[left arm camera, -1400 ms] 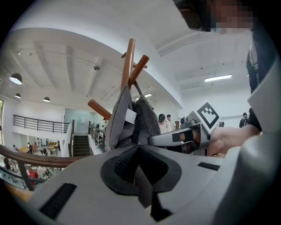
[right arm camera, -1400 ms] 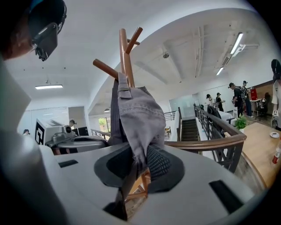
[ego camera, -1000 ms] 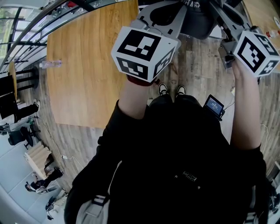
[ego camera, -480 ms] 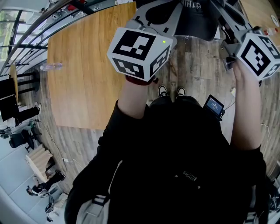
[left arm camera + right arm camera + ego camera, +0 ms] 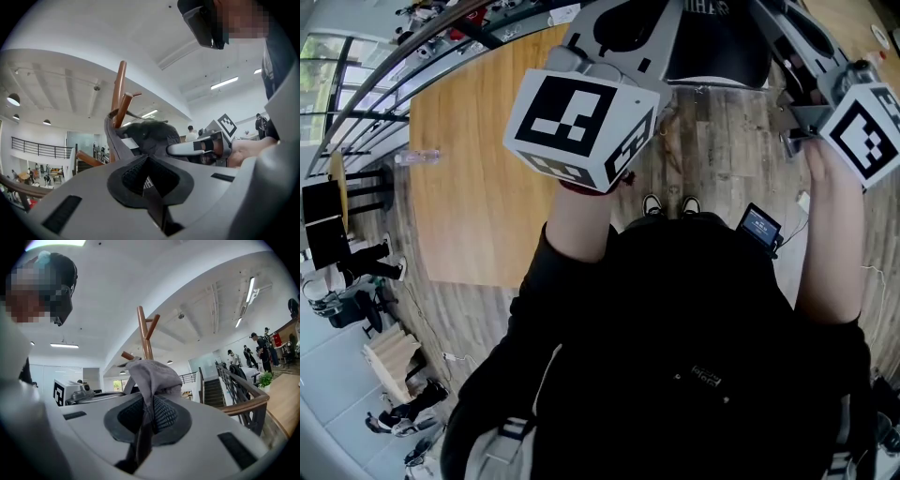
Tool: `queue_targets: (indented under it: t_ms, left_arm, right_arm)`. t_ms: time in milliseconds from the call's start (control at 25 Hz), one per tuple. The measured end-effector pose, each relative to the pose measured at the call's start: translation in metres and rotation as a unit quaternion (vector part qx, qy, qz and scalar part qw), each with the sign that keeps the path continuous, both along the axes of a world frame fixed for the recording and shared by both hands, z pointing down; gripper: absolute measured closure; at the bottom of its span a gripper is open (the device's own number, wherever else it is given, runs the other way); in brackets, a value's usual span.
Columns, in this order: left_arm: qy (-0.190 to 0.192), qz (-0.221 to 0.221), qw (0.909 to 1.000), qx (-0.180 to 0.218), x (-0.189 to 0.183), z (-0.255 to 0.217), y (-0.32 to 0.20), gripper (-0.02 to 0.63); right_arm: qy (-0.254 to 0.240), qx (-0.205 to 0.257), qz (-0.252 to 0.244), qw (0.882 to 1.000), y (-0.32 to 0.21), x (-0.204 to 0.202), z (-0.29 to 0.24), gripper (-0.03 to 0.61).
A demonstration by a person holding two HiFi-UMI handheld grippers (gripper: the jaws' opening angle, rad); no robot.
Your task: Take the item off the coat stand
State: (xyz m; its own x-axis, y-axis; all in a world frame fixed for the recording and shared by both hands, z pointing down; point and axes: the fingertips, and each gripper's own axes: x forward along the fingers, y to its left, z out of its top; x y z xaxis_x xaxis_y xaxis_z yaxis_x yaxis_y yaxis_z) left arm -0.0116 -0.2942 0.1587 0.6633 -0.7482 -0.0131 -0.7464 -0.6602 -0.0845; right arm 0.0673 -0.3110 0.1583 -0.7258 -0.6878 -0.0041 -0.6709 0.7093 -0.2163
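A dark grey cap [image 5: 717,42] hangs between my two grippers at the top of the head view. In the left gripper view the cap [image 5: 150,133] sits against the wooden coat stand [image 5: 118,86], and my left gripper [image 5: 149,180] is shut on its edge. In the right gripper view my right gripper [image 5: 147,420] pinches a fold of the cap's grey fabric [image 5: 152,373], with the coat stand [image 5: 143,331] rising right behind it. The right jaws have just been closing, with that fabric between them. Both grippers point level. Whether the cap still rests on a peg is hidden.
Below lies a large wooden table [image 5: 487,141] with a clear bottle [image 5: 417,157] on it. A railing [image 5: 384,66] runs along the upper left. My shoes [image 5: 666,202] stand on the plank floor, with a small screen device [image 5: 759,228] at my right hip. People stand far off.
In the head view both marker cubes have grown larger and spread apart as the grippers came up, the cap rising with them. The table and bottle have slid slightly down the picture.
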Motion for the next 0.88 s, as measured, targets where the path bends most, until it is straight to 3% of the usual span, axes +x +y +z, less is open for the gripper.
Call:
queue_targets:
  t_ms: [360,680,880]
  left_arm:
    - [0.024,0.024,0.9984,0.046,0.009,-0.044,0.025,0.617]
    - [0.006,0.06,0.9945,0.086,0.053,-0.062,0.041,0.617]
    - [-0.005,0.065,0.9941,0.087,0.048,-0.06,0.043,0.617]
  right_arm:
    - [-0.027,0.036,-0.026,0.999,0.035,0.009,-0.04,0.548]
    - [-0.029,0.046,-0.007,0.998,0.051,0.048,-0.046,0.548]
    - [-0.025,0.048,-0.015,0.998,0.052,0.045,-0.046,0.548]
